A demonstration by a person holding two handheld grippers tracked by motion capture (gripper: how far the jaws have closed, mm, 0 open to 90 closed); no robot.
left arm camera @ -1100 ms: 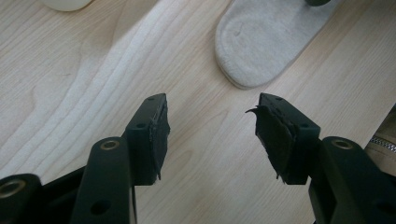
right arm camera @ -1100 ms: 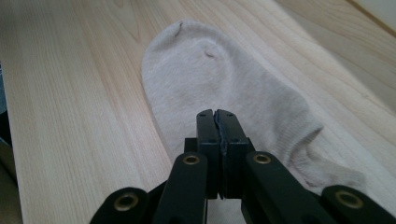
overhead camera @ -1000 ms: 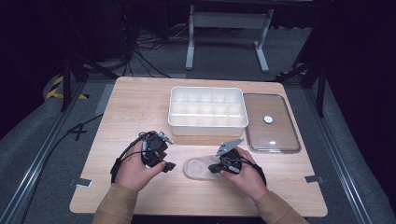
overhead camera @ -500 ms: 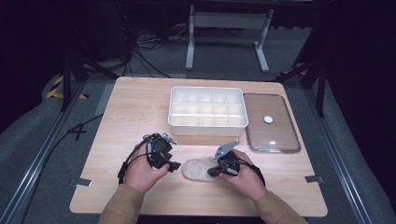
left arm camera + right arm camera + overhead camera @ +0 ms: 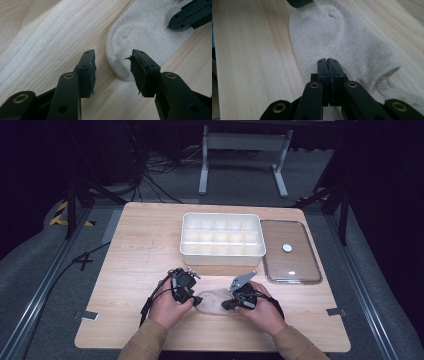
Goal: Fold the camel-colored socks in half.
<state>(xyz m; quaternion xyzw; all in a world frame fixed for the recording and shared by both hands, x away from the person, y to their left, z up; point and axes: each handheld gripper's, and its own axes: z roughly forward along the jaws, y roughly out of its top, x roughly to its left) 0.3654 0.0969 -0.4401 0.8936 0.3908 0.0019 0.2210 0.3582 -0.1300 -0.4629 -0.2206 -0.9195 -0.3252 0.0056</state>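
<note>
White cotton, thin and floppy: that is the sock [image 5: 214, 301] lying flat on the pale wooden table [image 5: 145, 250], near the front edge, between the two hands. The right gripper [image 5: 328, 60] has its jaws pressed together over the fabric on the cuff side, and from the right gripper view I judge it pinned or pinched there, though whether cloth sits between the pads is hard to tell. The left gripper [image 5: 113, 58] stands with its jaws apart, low over the table, the rounded toe end of the sock sitting right in the gap, just short of the pads. To do this well, I'd say the left one should slide a touch further forward so both pads straddle the toe edge, then close gently, taking both layers, not just the top. The right one should hold firm as an anchor so the sock doesn't skate on the wood. Beyond the hands, well apart, sit the white divided tray [image 5: 221, 236] and its clear lid [image 5: 290, 251].
</note>
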